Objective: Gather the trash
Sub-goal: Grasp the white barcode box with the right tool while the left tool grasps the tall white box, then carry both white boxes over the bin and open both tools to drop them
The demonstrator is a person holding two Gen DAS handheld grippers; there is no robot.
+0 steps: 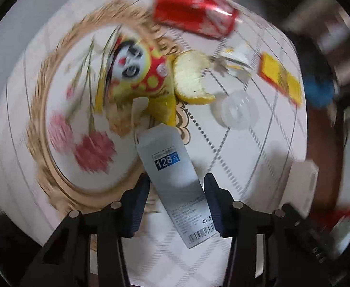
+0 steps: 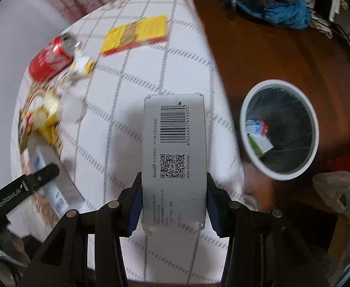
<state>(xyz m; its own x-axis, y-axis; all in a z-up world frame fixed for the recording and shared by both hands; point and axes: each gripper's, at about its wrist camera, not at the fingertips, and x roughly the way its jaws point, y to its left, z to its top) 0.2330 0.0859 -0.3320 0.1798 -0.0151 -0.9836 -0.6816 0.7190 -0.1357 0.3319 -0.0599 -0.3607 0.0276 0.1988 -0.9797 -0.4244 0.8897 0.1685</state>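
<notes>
My left gripper [image 1: 176, 186] is shut on a grey carton with a blue "128" label [image 1: 167, 167], held tilted just above the tablecloth. In the right wrist view that gripper [image 2: 38, 177] shows at the left edge. My right gripper [image 2: 174, 191] is shut on a second grey carton [image 2: 173, 143], barcode side up, over the table's near edge. Loose on the table lie a red can [image 1: 194, 12] on its side, a yellow panda wrapper [image 1: 139, 71], a citrus peel [image 1: 191, 76], a clear lid [image 1: 239, 112] and a yellow packet [image 2: 136, 35].
A white bin [image 2: 277, 83] with a black liner and some trash inside stands on the brown floor right of the table. A gloved hand [image 2: 342, 191] is at the lower right. A blue bag [image 2: 282, 7] lies at the back. A crumpled wrapper [image 2: 81, 64] sits by the can.
</notes>
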